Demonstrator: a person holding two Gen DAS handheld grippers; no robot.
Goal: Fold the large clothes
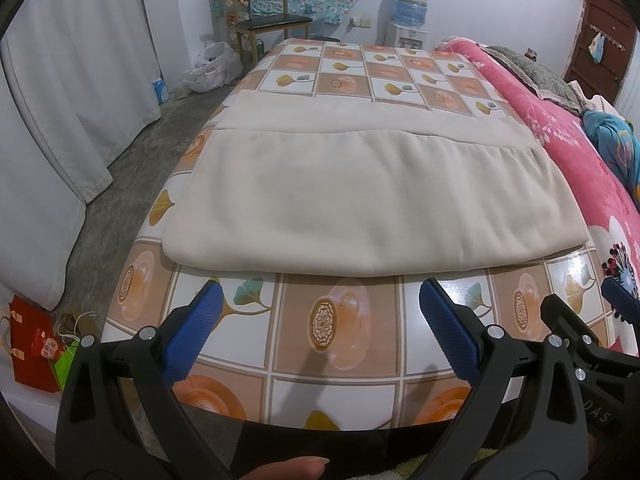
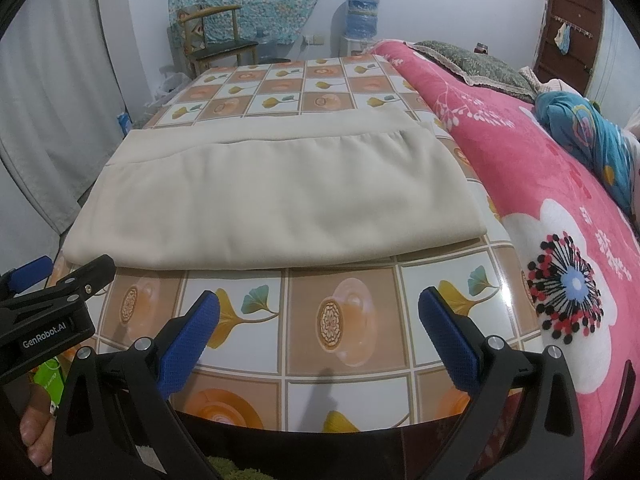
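On the tiled tablecloth (image 1: 344,328), the folded beige garment (image 1: 360,196) lies straight ahead of both your grippers, long axis running left-right across your line of approach, folded near edge facing you. Left gripper (image 1: 320,332): jaws wide apart, holding nothing, short of that edge. Right gripper (image 2: 320,332): same, jaws apart, empty, just beside the left. Neither looks clearly nearer to the edge. The pink floral blanket (image 2: 560,208) borders the garment's right end; my guess is the next fold goes end-to-end.
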